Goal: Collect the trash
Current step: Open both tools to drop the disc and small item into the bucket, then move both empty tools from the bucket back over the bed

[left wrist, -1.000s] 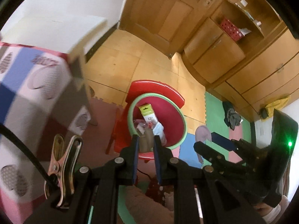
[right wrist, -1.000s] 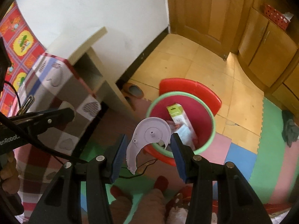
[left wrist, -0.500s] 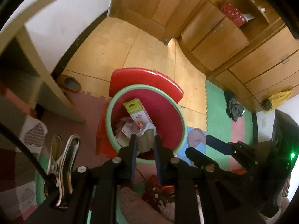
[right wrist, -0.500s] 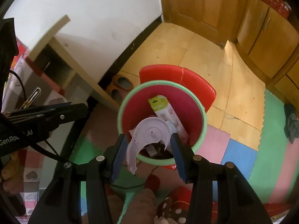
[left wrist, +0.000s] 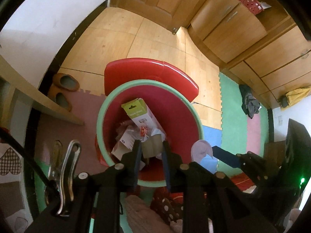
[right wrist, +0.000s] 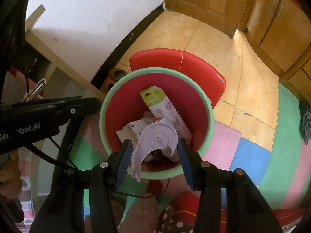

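Wooden floor and foam mats surround a red bin (right wrist: pixel 155 71). Above it, right tongs (right wrist: pixel 154 148) grip a lilac plastic disc (right wrist: pixel 157 137); left tongs (left wrist: pixel 150 148) pinch a brown card scrap (left wrist: pixel 152 145).

Tiled wooden floor (left wrist: pixel 159 38) with foam puzzle mats (right wrist: pixel 250 153), red green-rimmed bin (right wrist: pixel 210 128) and slippers (left wrist: pixel 67 80).

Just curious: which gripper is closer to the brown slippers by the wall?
Left. The left gripper, holding beige card, hovers over the bin's slipper side; the right gripper, holding a lilac disc, sits beyond it, farther from the slippers.
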The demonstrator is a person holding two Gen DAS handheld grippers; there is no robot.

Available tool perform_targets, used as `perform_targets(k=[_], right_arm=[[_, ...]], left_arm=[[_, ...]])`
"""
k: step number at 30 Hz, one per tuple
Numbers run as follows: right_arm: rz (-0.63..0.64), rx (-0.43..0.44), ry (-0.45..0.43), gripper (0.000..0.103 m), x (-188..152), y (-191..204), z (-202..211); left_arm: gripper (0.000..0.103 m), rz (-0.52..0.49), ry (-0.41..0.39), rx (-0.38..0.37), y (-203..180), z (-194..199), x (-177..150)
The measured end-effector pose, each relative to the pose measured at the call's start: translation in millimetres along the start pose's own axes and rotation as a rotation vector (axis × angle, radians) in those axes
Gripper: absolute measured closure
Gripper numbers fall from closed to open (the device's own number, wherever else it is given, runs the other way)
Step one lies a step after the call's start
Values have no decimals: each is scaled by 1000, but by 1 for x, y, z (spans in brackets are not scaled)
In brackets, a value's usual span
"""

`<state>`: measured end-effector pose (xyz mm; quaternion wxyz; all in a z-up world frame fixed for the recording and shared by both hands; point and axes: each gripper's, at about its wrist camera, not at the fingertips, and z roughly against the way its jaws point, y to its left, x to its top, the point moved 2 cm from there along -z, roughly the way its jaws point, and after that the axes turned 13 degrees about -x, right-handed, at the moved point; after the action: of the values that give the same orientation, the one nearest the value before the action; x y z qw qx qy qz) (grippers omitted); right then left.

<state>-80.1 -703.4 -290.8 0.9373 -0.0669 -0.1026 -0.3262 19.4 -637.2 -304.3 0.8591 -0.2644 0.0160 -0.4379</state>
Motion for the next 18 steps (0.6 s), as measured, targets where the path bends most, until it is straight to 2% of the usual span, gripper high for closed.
perform_targets(k=[3, 10, 18], right_arm=[[-5, 12, -5, 54, 1, 0, -1], [-19, 43, -26, 53, 3, -6, 1], [-14, 36, -30, 49, 3, -10, 3]], left_arm=[[74, -4, 15, 14, -2, -4, 3], [65, -1, 26, 33, -7, -7, 9], [62, 8, 26, 52, -13, -3, 9]])
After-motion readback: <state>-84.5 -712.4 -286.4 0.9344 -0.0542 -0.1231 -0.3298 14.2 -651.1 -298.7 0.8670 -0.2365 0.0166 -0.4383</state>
